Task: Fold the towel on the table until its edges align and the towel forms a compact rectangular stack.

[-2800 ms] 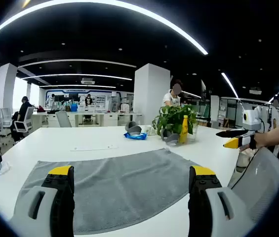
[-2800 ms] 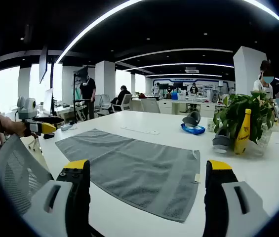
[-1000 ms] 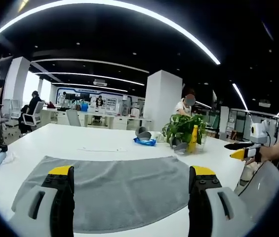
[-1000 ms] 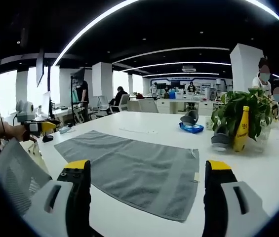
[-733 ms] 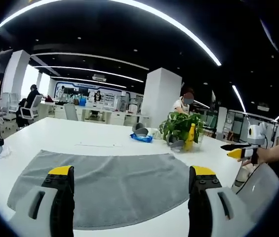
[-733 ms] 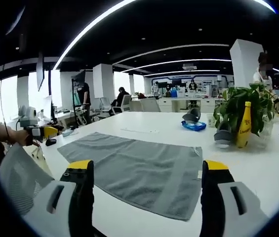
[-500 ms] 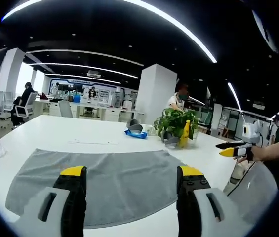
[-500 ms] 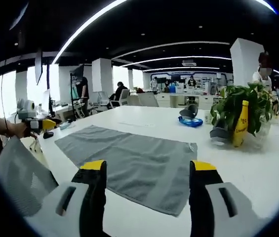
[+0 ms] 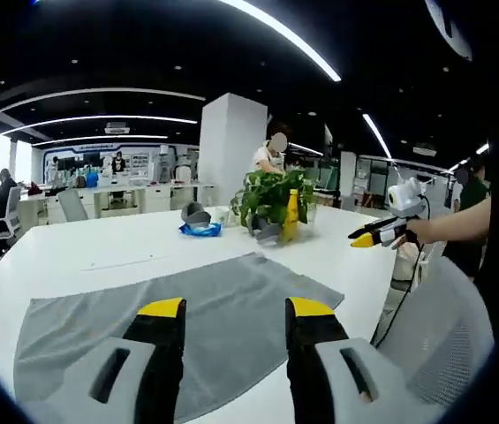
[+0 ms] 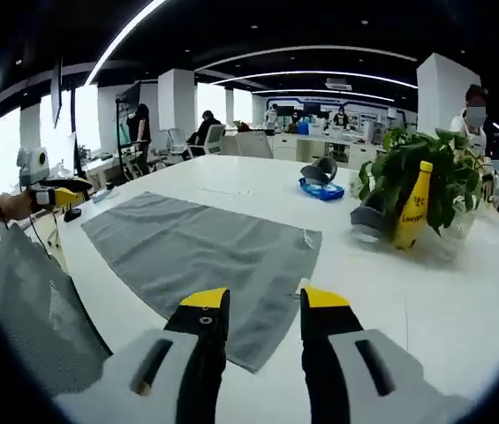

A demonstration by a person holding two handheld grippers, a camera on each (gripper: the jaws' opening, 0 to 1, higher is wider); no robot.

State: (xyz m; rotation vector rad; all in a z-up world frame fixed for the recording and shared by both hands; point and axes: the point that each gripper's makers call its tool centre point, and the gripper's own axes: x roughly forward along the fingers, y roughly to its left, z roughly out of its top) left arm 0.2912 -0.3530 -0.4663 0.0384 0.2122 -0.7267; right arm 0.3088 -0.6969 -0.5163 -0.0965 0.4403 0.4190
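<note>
A grey towel (image 9: 223, 287) lies spread flat on the white table (image 9: 81, 256). In the right gripper view the towel (image 10: 187, 247) runs from the left to its near corner just ahead of my jaws. My left gripper (image 9: 237, 307) hovers over the towel's near edge, jaws drawn partly together with nothing between them. My right gripper (image 10: 264, 299) is above the towel's near right corner, with a narrow empty gap between its jaws. Hands hold the right gripper (image 9: 374, 237) off the table's right side and the left gripper (image 10: 59, 196) at the far left.
A potted plant (image 10: 426, 177) with a yellow bottle (image 10: 412, 219) stands past the towel's right end. A blue item (image 10: 320, 187) lies further back. Mesh chair backs (image 9: 443, 336) (image 10: 37, 309) sit at the table's near edge. People and desks fill the background.
The jaws of both grippers have drawn much closer together. Both cameras have shifted, the right one toward the towel's near right corner. The towel lies as before.
</note>
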